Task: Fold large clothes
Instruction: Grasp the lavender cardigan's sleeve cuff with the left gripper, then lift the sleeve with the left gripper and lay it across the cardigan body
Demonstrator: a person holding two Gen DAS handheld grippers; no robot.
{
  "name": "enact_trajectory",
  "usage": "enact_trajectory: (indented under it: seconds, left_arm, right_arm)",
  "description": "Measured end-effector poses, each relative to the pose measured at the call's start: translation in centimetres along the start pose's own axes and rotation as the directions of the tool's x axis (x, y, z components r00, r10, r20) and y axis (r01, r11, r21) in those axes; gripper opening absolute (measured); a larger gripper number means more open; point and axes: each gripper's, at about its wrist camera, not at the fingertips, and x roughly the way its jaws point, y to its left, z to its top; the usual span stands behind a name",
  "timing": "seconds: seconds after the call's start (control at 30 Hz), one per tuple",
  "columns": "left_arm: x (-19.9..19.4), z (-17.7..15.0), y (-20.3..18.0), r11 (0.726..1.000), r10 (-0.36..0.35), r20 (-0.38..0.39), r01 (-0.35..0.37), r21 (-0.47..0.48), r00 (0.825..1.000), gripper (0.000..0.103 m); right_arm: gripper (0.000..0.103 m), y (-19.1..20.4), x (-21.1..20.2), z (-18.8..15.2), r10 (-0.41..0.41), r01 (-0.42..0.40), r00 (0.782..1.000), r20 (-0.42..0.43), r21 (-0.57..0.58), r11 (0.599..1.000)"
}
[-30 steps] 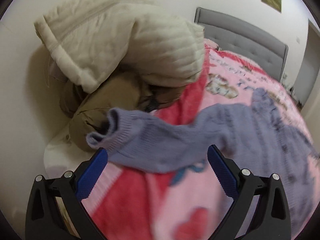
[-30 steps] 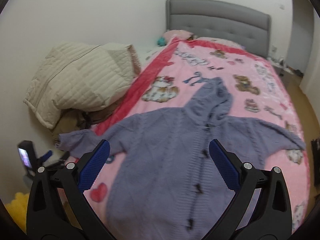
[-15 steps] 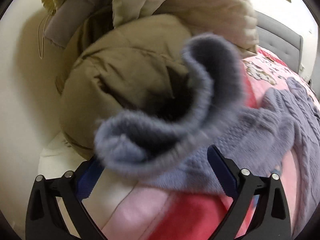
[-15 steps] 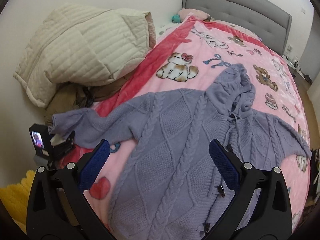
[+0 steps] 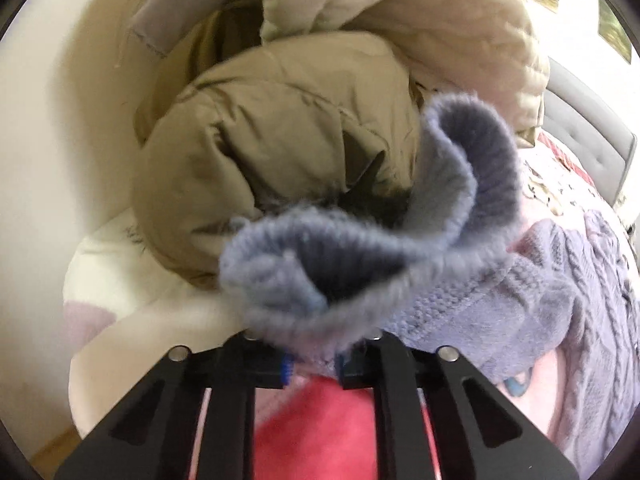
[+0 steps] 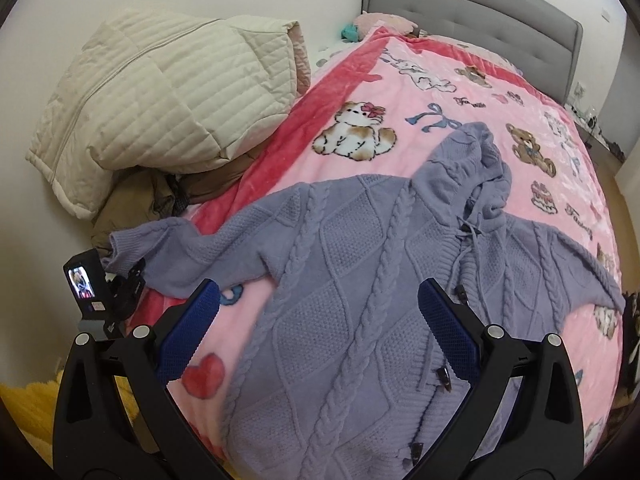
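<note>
A lavender cable-knit hooded cardigan (image 6: 360, 280) lies spread face up on the pink blanket (image 6: 440, 92), sleeves out to both sides. My left gripper (image 5: 312, 368) is shut on the cuff of its left sleeve (image 5: 360, 264), which bunches up right in front of the camera. In the right wrist view the left gripper (image 6: 120, 292) shows at that sleeve end (image 6: 132, 248). My right gripper (image 6: 320, 336) is open and empty, hovering above the cardigan's lower body.
A cream quilted jacket (image 6: 160, 100) lies on a tan coat (image 6: 132, 208) at the bed's left side by the wall. The grey headboard (image 6: 480, 12) is at the far end. A yellow rug (image 6: 24, 412) shows at lower left.
My left gripper moved in to the sleeve cuff and closed on it. My right gripper moved closer over the cardigan and stayed open.
</note>
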Motion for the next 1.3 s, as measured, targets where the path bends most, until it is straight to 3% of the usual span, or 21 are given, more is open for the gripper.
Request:
enact_trajectory:
  seconds: [0.1,0.23,0.33,0.43,0.57,0.73,0.8,0.83,0.87,0.97,1.03,1.07,1.17,1.23,1.3]
  left_arm:
    - [-2.0,0.2,-1.1,1.0,0.012,0.016,-0.011,-0.021,1.0,0.011]
    - [-5.0,2.3,-3.9,1.0,-0.023,0.018,0.023,0.002,1.0,0.01]
    - [-8.1,4.9,-6.2,0.994,-0.111,0.01,0.111,0.01,0.994,0.01]
    - [-10.9,8.2,-11.8,0.981,-0.176,0.03,0.173,0.084,0.984,0.01]
    - [-14.5,11.5,-21.6,0.936,-0.299,0.094,0.273,0.222,0.949,0.01]
    - [-17.9,11.4,-35.3,0.875,-0.429,0.133,0.374,0.309,0.893,0.01]
    - [-18.6,9.4,-42.1,0.849,-0.463,0.121,0.4,0.346,0.878,0.01]
    - [-19.1,7.9,-43.3,0.842,-0.464,0.114,0.397,0.367,0.879,0.01]
    - [-19.0,6.3,-47.0,0.829,-0.459,0.088,0.391,0.399,0.884,0.01]
    - [-18.7,1.6,-53.2,0.8,-0.446,0.003,0.397,0.449,0.895,0.01]
    - [-17.4,-1.7,-57.6,0.794,-0.42,-0.051,0.394,0.463,0.906,0.01]
    - [-17.1,-3.9,-56.1,0.794,-0.408,-0.066,0.389,0.467,0.911,0.01]
    - [-15.2,-8.2,-57.8,0.79,-0.347,-0.094,0.345,0.506,0.933,0.01]
    - [-13.4,-11.3,-58.2,0.768,-0.302,-0.108,0.309,0.561,0.947,0.01]
    - [-12.5,-13.9,-58.4,0.736,-0.293,-0.115,0.301,0.607,0.949,0.01]
  right_arm:
    - [0.095,-0.5,-0.9,-0.1,0.0,0.0,1.0,0.002,0.01,1.0]
    - [0.095,-1.6,-2.9,-0.2,-0.018,0.017,0.999,0.03,0.021,1.0]
    - [0.095,-3.6,-4.2,-0.5,-0.046,0.044,0.998,0.042,0.059,0.997]
    - [0.095,-6.5,-5.4,-1.1,-0.089,0.083,0.995,0.05,0.11,0.99]
    - [0.095,-11.9,-7.2,-2.3,-0.151,0.137,0.986,0.066,0.187,0.973]
    - [0.095,-19.9,-9.0,-4.6,-0.213,0.189,0.975,0.067,0.267,0.945]
    - [0.095,-23.3,-9.6,-5.6,-0.227,0.198,0.972,0.064,0.304,0.932]
    - [0.095,-25.8,-10.0,-6.3,-0.231,0.2,0.971,0.056,0.33,0.923]
    - [0.095,-27.4,-10.2,-6.7,-0.229,0.198,0.972,0.052,0.346,0.917]
    - [0.095,-32.5,-10.6,-8.1,-0.236,0.202,0.971,0.047,0.37,0.907]
    - [0.095,-35.8,-10.4,-9.2,-0.246,0.216,0.968,0.036,0.373,0.903]
    - [0.095,-37.4,-10.0,-9.7,-0.243,0.213,0.969,0.033,0.377,0.901]
    - [0.095,-40.6,-8.1,-10.8,-0.224,0.199,0.974,0.022,0.38,0.903]
    - [0.095,-42.3,-6.0,-11.5,-0.197,0.183,0.98,0.001,0.375,0.909]
    - [0.095,-43.2,-3.9,-12.0,-0.17,0.157,0.985,0.004,0.368,0.917]
